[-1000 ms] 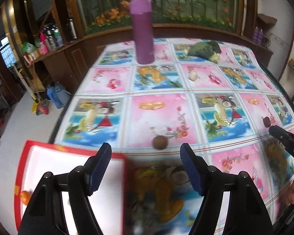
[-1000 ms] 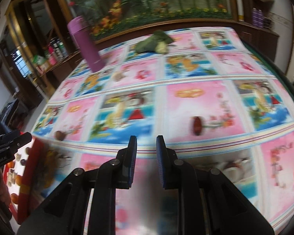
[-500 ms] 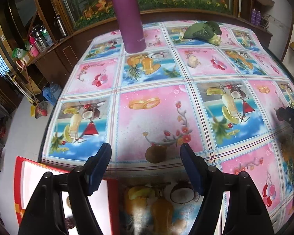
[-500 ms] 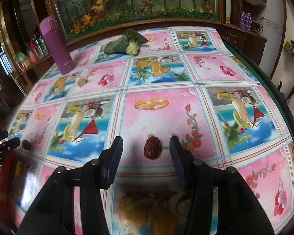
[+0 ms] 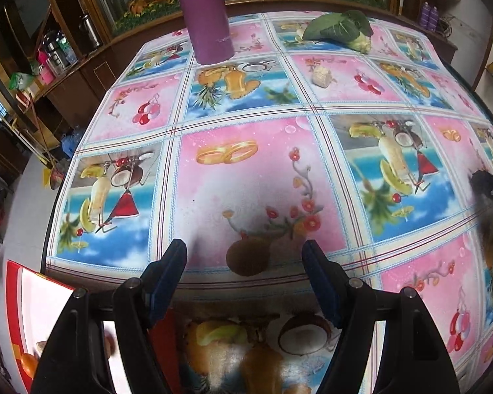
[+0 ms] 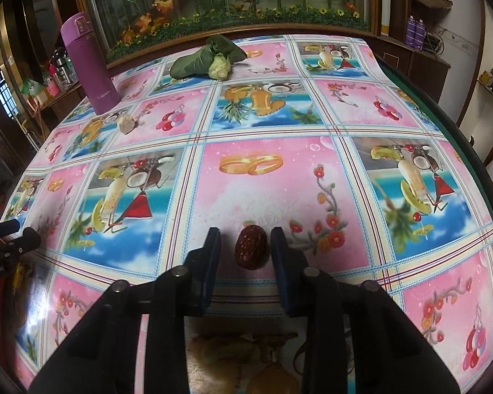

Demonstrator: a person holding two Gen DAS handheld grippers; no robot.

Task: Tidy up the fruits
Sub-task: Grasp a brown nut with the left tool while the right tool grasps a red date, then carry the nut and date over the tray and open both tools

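Note:
A round brown fruit [image 5: 248, 257] lies on the patterned tablecloth between the fingertips of my left gripper [image 5: 245, 252]. That gripper is open and its pads stand well clear of the fruit on both sides. A wrinkled dark red date [image 6: 250, 249] lies between the fingers of my right gripper [image 6: 246, 239]. Its jaws are closing, with a small gap still showing at each pad. A red-rimmed white tray [image 5: 23, 298] juts in at the lower left, with an orange fruit [image 5: 28, 362] on it. The left gripper's tips [image 6: 13, 229] show at the left edge of the right wrist view.
A tall purple flask [image 5: 210, 16] [image 6: 88, 69] stands at the far left of the table. A green leafy vegetable [image 5: 338, 29] [image 6: 207, 60] lies at the back, with a small beige lump [image 5: 322, 77] [image 6: 126, 123] nearer. The table's dark rim [image 6: 470, 151] curves down the right side.
My left gripper has moved forward and down until the brown fruit sits between its tips. The right gripper opened from shut, came down around the date, and has narrowed again.

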